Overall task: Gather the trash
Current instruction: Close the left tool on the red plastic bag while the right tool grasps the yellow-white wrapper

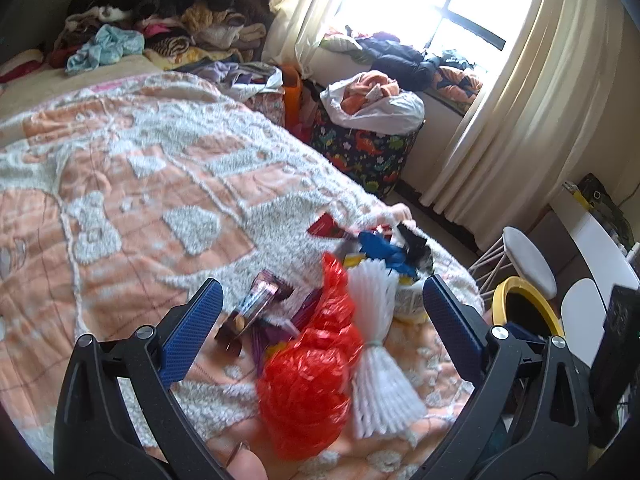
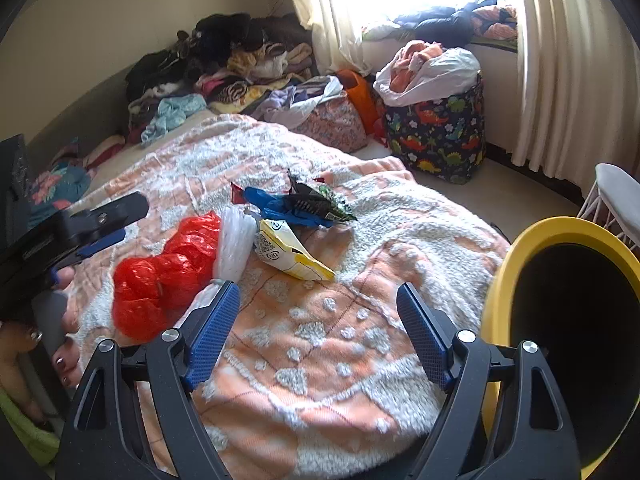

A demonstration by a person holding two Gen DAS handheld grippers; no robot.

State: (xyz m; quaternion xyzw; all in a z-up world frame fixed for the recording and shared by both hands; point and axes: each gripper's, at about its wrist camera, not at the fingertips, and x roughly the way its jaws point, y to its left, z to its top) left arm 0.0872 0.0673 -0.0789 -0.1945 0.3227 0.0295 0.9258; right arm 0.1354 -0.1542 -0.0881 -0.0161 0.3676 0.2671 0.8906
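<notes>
Trash lies in a heap on the bed: a crumpled red plastic bag (image 1: 308,364) (image 2: 160,276), a tied white tassel bundle (image 1: 378,344) (image 2: 236,244), a purple wrapper (image 1: 256,304), a yellow-white packet (image 2: 292,254), a blue wrapper (image 2: 280,206) and a black-green wrapper (image 2: 320,200). My left gripper (image 1: 320,296) is open, just above the red bag and bundle, jaws wide on either side. It shows at the left of the right wrist view (image 2: 104,220). My right gripper (image 2: 318,304) is open and empty over bare blanket. A yellow-rimmed bin (image 2: 560,312) (image 1: 524,300) stands beside the bed.
The orange-and-white blanket (image 1: 140,184) covers the bed. Piled clothes (image 1: 160,12) lie at its far end. A dinosaur-print basket (image 2: 440,136) with a white bag, curtains (image 1: 520,100), a white stool (image 1: 528,260) and a white desk (image 1: 600,248) stand beyond the bed.
</notes>
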